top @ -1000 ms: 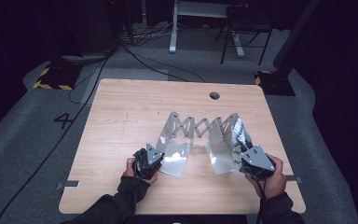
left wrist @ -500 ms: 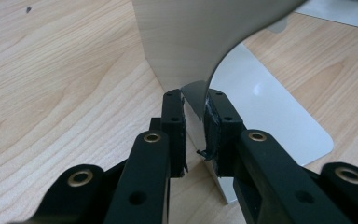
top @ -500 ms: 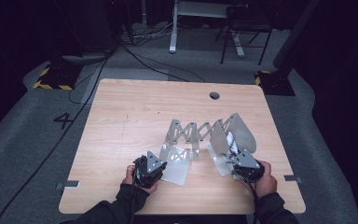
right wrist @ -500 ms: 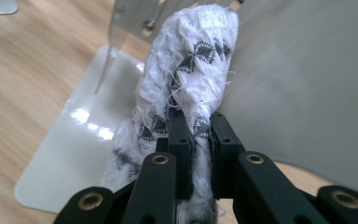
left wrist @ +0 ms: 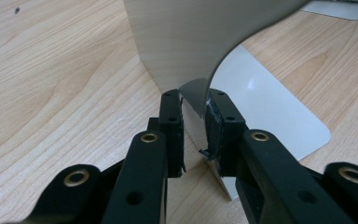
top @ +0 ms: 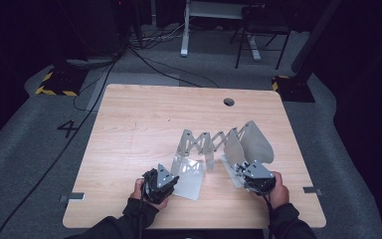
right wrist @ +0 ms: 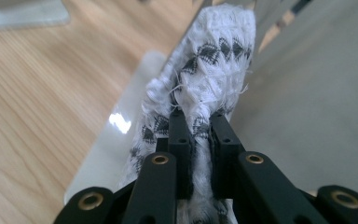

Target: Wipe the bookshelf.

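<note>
An expanding metal rack (top: 205, 141) with a scissor middle stands on the wooden table (top: 139, 124). My left gripper (top: 173, 180) is at its left end plate (top: 190, 175). In the left gripper view the jaws (left wrist: 195, 95) straddle the thin edge of the upright plate (left wrist: 182, 42); a sliver of table shows beside one pad, so the gripper is open. My right gripper (top: 244, 168) sits at the foot of the right end plate (top: 254, 142). It (right wrist: 198, 115) is shut on a white cloth with a black diamond pattern (right wrist: 209, 60), which lies against that plate (right wrist: 317, 107).
A round cable hole (top: 229, 102) is in the table near its far edge. The table's front edge (top: 194, 226) runs just under my hands. Beyond the table are grey floor, cables (top: 154, 64) and chair and desk legs (top: 248, 40).
The right hand has come down and slightly left, bringing the rack's right end lower toward the table. The left hand has hardly moved.
</note>
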The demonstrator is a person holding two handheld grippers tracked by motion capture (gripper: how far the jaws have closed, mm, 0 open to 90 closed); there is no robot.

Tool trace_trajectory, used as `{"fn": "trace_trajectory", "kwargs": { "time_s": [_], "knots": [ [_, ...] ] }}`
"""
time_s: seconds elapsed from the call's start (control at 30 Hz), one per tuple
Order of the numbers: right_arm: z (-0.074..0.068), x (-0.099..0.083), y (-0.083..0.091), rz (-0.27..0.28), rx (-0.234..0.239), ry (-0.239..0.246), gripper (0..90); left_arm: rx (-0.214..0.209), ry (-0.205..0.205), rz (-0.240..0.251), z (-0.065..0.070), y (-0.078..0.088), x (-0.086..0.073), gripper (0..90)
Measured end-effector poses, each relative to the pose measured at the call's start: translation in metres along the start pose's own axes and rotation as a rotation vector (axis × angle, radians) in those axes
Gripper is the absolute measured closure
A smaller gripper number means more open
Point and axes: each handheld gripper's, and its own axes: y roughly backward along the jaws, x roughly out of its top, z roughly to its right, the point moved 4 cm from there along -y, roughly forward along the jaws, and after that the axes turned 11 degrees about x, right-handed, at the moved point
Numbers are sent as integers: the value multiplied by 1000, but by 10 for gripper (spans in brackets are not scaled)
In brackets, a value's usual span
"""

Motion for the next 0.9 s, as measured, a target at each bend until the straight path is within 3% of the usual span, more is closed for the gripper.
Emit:
{"fn": "trace_trajectory", "kwargs": {
  "time_s": [0.17,0.47,0.67,0.9],
  "knots": [
    [2,9,5,67,-12,17,817,0,-2,1,1,0,0,772],
    [12,47,38,269,-106,18,817,-3,-3,0,1,0,0,769],
    [10,50,35,257,-96,36,819,-4,-1,1,1,-1,1,766],
    [3,30,7,159,-39,34,819,-7,-3,0,2,-1,1,762]
  ]
}}
